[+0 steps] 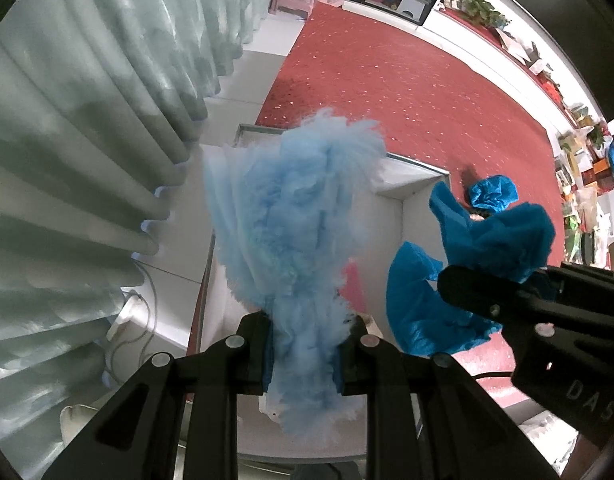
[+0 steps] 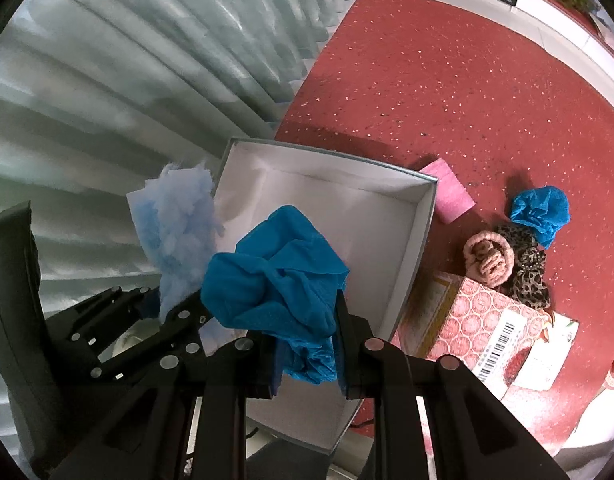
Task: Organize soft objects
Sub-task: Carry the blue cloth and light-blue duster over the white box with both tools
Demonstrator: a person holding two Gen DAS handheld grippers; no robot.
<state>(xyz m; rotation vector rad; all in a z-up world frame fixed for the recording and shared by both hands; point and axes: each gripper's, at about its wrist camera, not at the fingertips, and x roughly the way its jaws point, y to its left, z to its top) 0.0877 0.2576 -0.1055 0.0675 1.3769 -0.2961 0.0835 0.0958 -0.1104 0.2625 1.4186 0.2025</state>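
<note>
**mopbucket:** ok so going left to right: the left gripper (image 1: 305,354) is pinched tight on a pale blue fluffy wad (image 1: 295,216), which sticks straight up and out along the fingers. Where's the box in relation to that?

**tidy_tom:** right under and ahead of it. The white box (image 2: 423,216) sits open-side up on the red floor (image 2: 447,80), next to the grey curtain (image 2: 127,60). In the right wrist view the fluffy wad (image 2: 179,232) hangs just at the box's left rim, so that one's barely over the edge (could be just outside, hard to call).

**mopbucket:** and the right gripper (image 2: 307,354)?

**tidy_tom:** clamped on a crumpled bright blue cloth (image 2: 279,280), and that bundle is over the box's inside, near the middle. So the right one looks better placed for a drop. I'd guess both just need to let go, left one after nudging a bit rightward.

**mopbucket:** more stuff to the right?

**tidy_tom:** yeah, well apart from the box opening: a pink cloth (image 2: 449,192) touching the box's far corner, another blue cloth (image 2: 541,210), a pink scrunchie (image 2: 489,258) and a leopard-print one (image 2: 527,268), by a patterned carton (image 2: 483,320). All still on the floor.
</note>
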